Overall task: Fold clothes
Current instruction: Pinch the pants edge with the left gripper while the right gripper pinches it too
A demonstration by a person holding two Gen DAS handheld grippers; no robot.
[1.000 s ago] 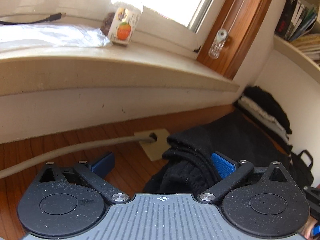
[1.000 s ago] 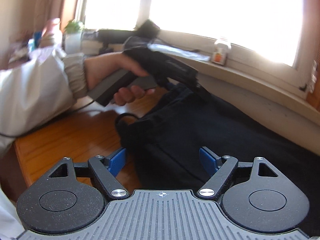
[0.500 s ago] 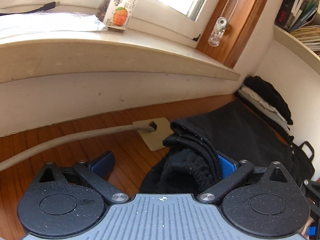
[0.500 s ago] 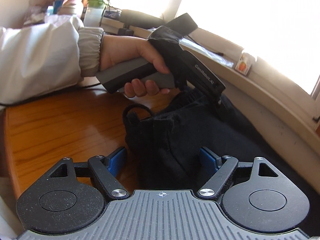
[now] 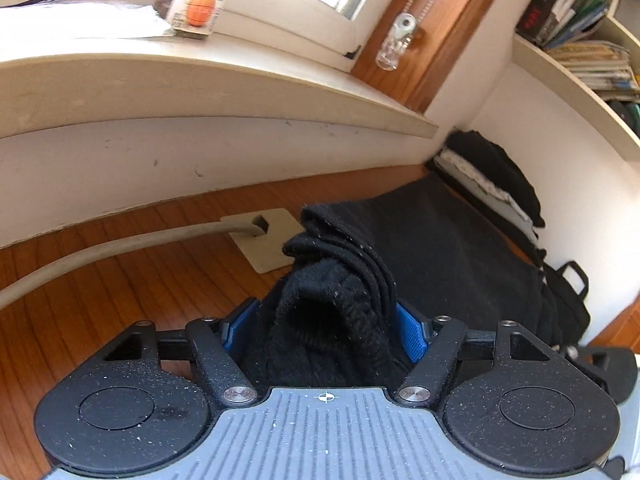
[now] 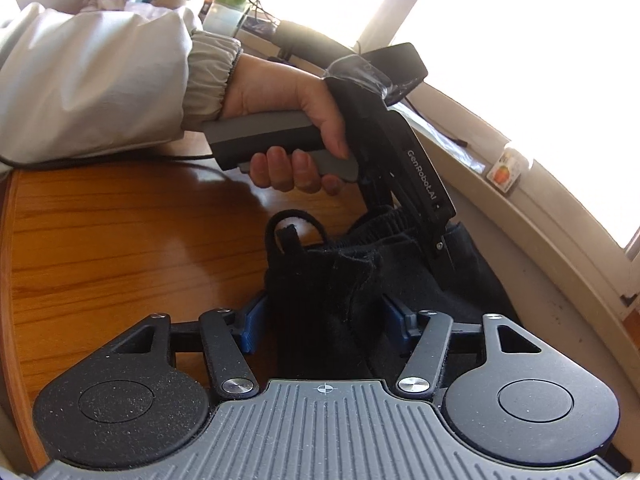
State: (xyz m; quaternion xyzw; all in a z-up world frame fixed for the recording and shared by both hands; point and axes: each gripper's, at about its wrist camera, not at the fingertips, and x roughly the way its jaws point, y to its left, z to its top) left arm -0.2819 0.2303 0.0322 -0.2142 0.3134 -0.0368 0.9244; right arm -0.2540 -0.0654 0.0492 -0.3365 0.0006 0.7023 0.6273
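A black garment (image 5: 440,248) lies on the wooden table (image 5: 100,300) and stretches toward the far right corner. My left gripper (image 5: 324,332) is shut on its bunched ribbed waistband, which fills the gap between the blue pads. In the right wrist view the same black garment (image 6: 320,280) hangs crumpled, with a drawstring loop sticking up. My right gripper (image 6: 324,324) is shut on a fold of it. A hand (image 6: 288,96) in a pale sleeve holds the left gripper (image 6: 440,246), which pinches the waistband just beyond.
A stack of folded clothes (image 5: 492,172) sits in the far corner beside a black bag (image 5: 568,292). A beige cable (image 5: 120,244) runs to a plate (image 5: 264,244) on the table. The windowsill holds a jar (image 5: 196,0). Books fill a shelf (image 5: 580,20).
Both grippers' fingers have narrowed onto the black garment, the left one most clearly. The left gripper has moved closer to the right one, bunching the waistband between them.
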